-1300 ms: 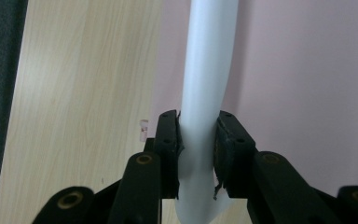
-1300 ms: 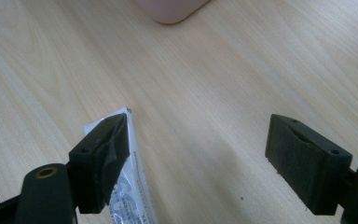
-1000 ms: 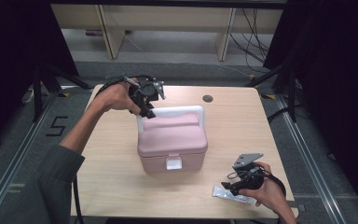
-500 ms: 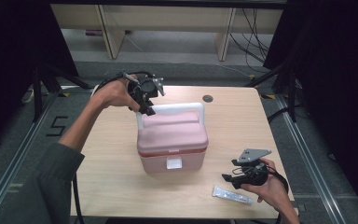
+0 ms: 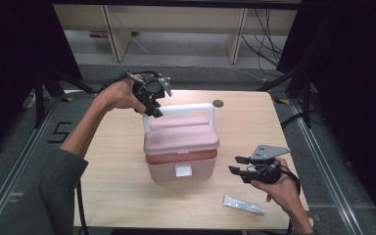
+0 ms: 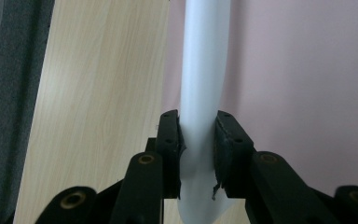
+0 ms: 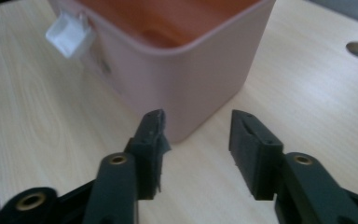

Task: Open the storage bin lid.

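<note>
High view: pink storage box [image 5: 181, 152] at mid-table [image 5: 117, 161], lid lifted slightly by white handle [image 5: 186, 110]; left gripper [image 5: 152, 105] pinching handle's left end; right gripper [image 5: 239, 165] hovering just right of box, jaws apart, nothing between, just been closing; white tube [image 5: 245, 204] lying near front edge, below right hand [image 5: 279, 188].

Left gripper view: both pads pressed against white handle [image 6: 200, 93], pink lid [image 6: 298, 84] behind.

Right gripper view: jaws spread, empty, aimed at box corner [image 7: 186, 79]; white latch [image 7: 70, 32] at upper left.
</note>
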A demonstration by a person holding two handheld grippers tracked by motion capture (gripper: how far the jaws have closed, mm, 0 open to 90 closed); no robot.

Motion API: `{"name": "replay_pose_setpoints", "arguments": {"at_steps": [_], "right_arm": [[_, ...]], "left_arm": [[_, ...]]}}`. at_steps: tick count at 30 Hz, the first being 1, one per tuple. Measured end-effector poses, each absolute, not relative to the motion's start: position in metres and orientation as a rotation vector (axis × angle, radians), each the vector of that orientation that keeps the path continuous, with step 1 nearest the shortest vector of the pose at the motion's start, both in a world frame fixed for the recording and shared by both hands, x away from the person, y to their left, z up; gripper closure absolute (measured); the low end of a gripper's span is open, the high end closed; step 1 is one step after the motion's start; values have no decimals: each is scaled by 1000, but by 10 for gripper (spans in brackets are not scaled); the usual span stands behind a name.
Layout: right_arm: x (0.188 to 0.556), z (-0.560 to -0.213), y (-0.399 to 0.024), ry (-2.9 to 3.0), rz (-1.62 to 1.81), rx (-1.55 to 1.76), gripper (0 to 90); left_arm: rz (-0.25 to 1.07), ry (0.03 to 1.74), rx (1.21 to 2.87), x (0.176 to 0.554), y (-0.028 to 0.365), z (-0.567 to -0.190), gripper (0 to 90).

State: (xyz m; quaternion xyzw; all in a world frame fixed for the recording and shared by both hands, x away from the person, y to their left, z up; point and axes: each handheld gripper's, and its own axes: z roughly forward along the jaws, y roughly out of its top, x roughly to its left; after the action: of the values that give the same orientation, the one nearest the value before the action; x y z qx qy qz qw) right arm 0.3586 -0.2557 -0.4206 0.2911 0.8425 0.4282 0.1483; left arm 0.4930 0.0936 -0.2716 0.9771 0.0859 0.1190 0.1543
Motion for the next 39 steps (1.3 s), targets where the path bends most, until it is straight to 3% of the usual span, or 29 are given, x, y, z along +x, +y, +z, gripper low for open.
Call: {"name": "replay_pose_setpoints", "arguments": {"at_steps": [1,7,25,30,39], "right_arm": [[362,-418,-253,2398,1286,846,638],[379,-411,-249,2316,1419,831,758],[409,-412,-221,2299,1592,746,826],[409,-413,-219,2296,1633,743,826],[412,-410,-219,2269,1630,722,823]], "left_arm": [[348,245,2802,493,93,-271,730],[349,246,2795,493,94,-270,730],[342,316,2750,494,99,-270,709],[382,413,2632,496,112,-266,531],[444,559,2507,485,140,-264,430]]}}
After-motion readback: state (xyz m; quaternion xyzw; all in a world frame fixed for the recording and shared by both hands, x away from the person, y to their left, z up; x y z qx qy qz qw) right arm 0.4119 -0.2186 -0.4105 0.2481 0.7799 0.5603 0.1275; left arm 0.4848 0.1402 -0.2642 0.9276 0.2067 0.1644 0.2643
